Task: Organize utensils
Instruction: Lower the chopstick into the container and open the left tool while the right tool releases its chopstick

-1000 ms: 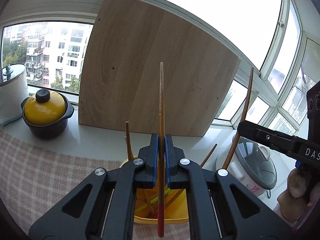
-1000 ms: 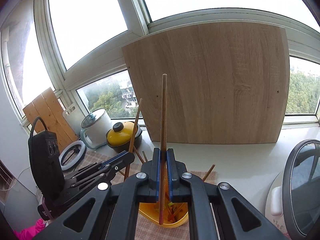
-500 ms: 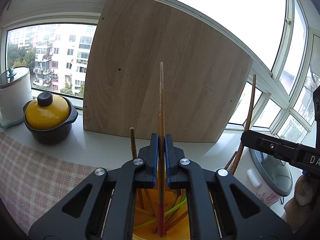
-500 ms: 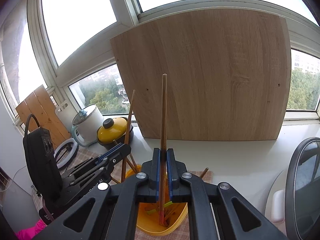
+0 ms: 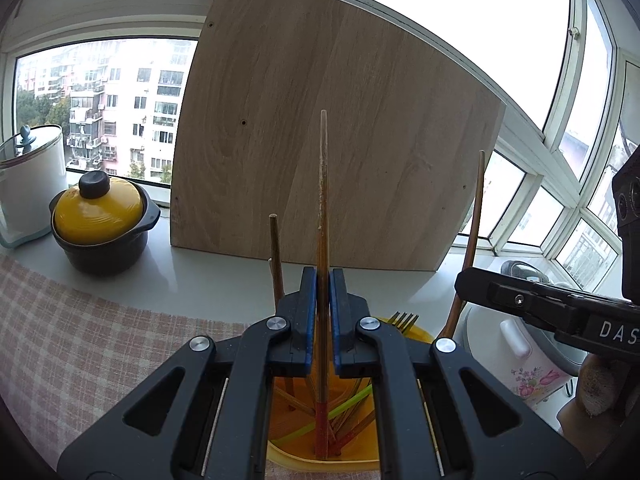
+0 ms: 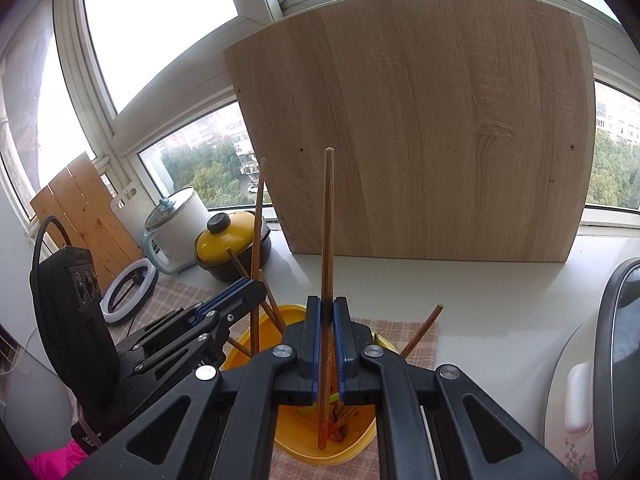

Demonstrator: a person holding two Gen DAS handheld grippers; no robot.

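**Two Grippers, Two Held Chopsticks, One Yellow Holder**

Two black grippers appear, the left gripper (image 5: 323, 312) and the right gripper (image 6: 326, 336), each clamping one wooden chopstick (image 5: 322, 200) (image 6: 328, 232). One yellow utensil holder (image 6: 262, 330) stands below them; the sticks crowded inside it are too tangled to count, though three lean above its rim in the right wrist view. One fork (image 5: 404, 319) shows its tines. On the sill stand one yellow-lidded casserole pot (image 5: 100, 224), one white lidded pot (image 5: 30, 184), one large wooden board (image 5: 340, 128) and one rice cooker (image 6: 600, 364). One ring light (image 6: 128, 292) lies beside one slatted wooden panel (image 6: 80, 208).
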